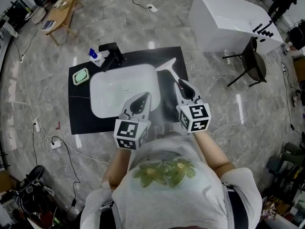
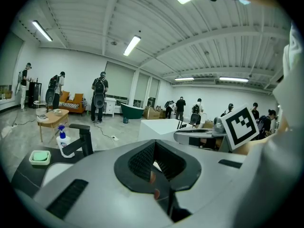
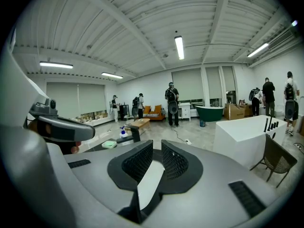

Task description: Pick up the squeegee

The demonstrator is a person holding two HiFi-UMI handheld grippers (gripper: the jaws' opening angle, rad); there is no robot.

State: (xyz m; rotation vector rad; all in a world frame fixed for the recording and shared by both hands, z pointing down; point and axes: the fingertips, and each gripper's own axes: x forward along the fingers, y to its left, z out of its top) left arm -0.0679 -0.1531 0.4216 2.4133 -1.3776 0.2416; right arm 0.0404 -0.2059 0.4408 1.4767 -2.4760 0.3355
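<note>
The white squeegee (image 1: 167, 68) lies over the black counter (image 1: 78, 113), just right of the white sink (image 1: 119, 92), its blade at the far end and its handle running back to my right gripper (image 1: 182, 86). In the right gripper view the right gripper (image 3: 156, 147) has a white strip, the handle, between its ribbed pads (image 3: 175, 161); the jaws stand close on it. My left gripper (image 1: 143, 97) hovers over the sink's near right corner. In its own view the left gripper (image 2: 154, 142) has its jaws meeting at the tip, with nothing held.
A black faucet (image 1: 112, 54), a blue-capped spray bottle (image 1: 95, 56) and a green soap dish (image 1: 81, 76) stand at the counter's far left. A white bathtub (image 1: 228, 20) and a dark chair (image 1: 252, 63) lie to the right. Cables cross the floor. Several people stand far off.
</note>
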